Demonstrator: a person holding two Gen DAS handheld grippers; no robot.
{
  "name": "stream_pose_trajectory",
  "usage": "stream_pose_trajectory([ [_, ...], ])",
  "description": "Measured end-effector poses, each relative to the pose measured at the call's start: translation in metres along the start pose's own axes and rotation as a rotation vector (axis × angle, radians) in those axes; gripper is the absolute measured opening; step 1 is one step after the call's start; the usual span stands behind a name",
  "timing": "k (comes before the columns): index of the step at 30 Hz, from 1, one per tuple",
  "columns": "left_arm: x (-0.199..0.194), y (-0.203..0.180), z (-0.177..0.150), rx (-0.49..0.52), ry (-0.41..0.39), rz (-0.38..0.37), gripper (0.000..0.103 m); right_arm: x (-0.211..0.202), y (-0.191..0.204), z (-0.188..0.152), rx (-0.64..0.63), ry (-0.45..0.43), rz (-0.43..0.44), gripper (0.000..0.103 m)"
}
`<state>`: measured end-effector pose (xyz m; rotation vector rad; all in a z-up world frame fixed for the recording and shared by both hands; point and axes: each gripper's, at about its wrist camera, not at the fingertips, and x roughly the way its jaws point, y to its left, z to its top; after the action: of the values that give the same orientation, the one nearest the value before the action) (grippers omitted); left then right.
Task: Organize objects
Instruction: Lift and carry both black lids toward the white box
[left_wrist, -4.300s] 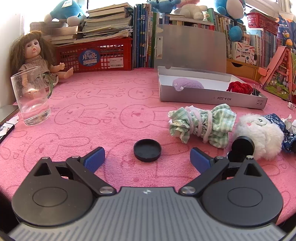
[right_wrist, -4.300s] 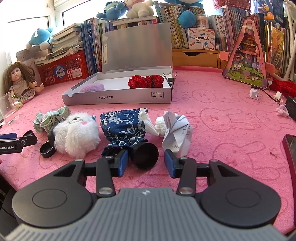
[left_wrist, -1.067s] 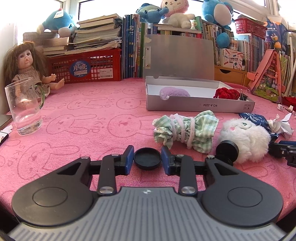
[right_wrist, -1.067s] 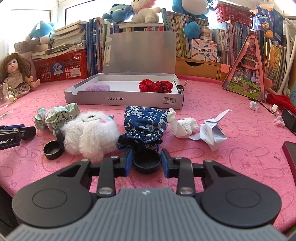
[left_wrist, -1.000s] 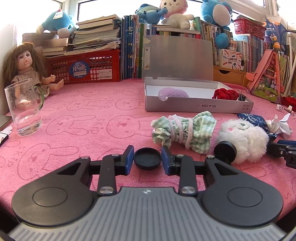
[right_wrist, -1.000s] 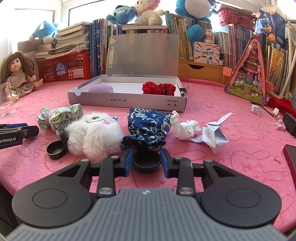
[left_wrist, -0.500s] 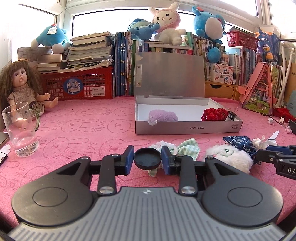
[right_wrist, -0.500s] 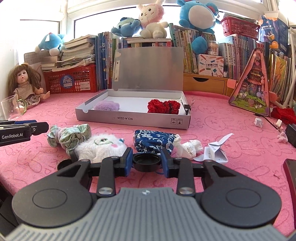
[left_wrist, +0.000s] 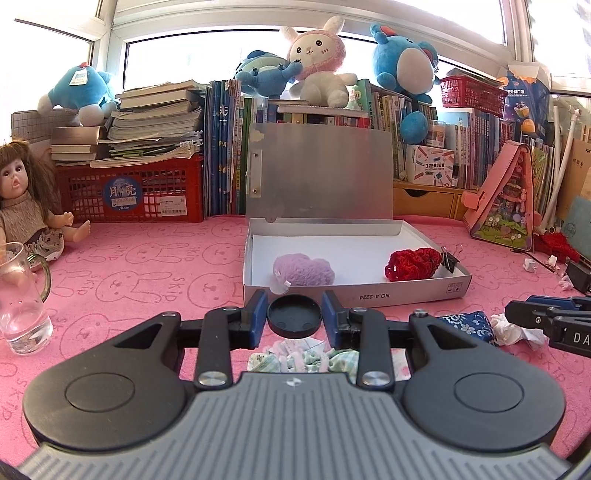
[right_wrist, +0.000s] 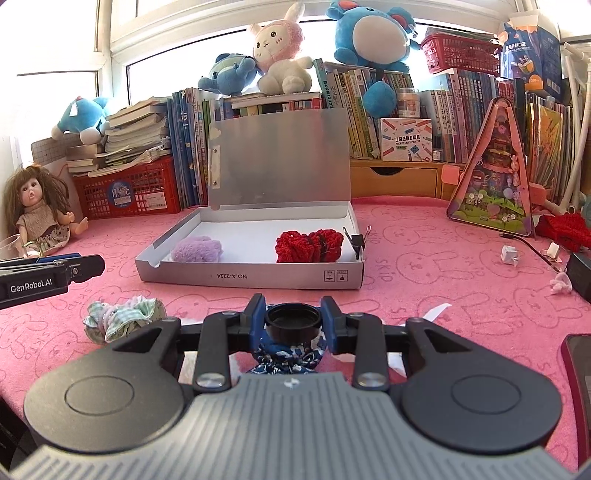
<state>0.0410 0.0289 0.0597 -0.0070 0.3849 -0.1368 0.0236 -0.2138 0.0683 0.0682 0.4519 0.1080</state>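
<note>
Gripping a flat black lid (left_wrist: 294, 320) between its blue pads, the left gripper (left_wrist: 294, 320) holds it clear of the pink cloth (left_wrist: 155, 258), just in front of the near wall of the open white box (left_wrist: 369, 293). The lid lies almost level, its hollow side up. Under the gripper a green checked scrunchie (left_wrist: 317, 360) lies on the cloth, partly hidden by the tool's body.

The right gripper (right_wrist: 293, 319) is clamped on a small black jar (right_wrist: 293, 320), its open mouth facing up and its threaded rim showing between the pads. A blue flowered pouch (right_wrist: 284, 356) lies on the cloth right below the jar; whether the two touch cannot be told. From the right wrist view the checked scrunchie (right_wrist: 122, 314) lies to the left on the cloth, and the left gripper (right_wrist: 88, 266) reaches in from the left edge, its fingertip near the box's left corner.

Inside the box (right_wrist: 251, 277) a fuzzy purple scrunchie (left_wrist: 303, 270) rests toward the left and a red knitted scrunchie (left_wrist: 413, 264) toward the right, well apart. A black binder clip (left_wrist: 448, 260) sits on the box's right wall. The box lid (left_wrist: 319, 170) stands upright against the books (left_wrist: 225, 147) behind. A glass mug (left_wrist: 22, 299) stands at the far left, with a doll (left_wrist: 26, 206) seated behind it. Crumpled white paper (left_wrist: 511, 328) lies beside the right gripper (left_wrist: 546, 319) at the right edge of the left wrist view.
</note>
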Motion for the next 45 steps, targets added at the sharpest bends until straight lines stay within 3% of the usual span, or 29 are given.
stream_pose_trajectory([
  [12, 0.047, -0.001, 0.048, -0.012, -0.002, -0.018, 0.037, 0.046, -0.047, 0.054, 0.201, 0.061, 0.054, 0.037],
  [23, 0.102, -0.003, 0.087, -0.005, 0.002, -0.011, 0.037, 0.091, -0.067, 0.092, 0.276, 0.096, 0.065, 0.037],
  [34, 0.178, 0.002, 0.108, -0.060, 0.109, -0.010, 0.037, 0.153, -0.074, 0.111, 0.354, 0.194, 0.100, 0.037],
  [45, 0.241, 0.005, 0.101, -0.045, 0.195, 0.036, 0.037, 0.217, -0.070, 0.114, 0.346, 0.247, 0.045, 0.037],
])
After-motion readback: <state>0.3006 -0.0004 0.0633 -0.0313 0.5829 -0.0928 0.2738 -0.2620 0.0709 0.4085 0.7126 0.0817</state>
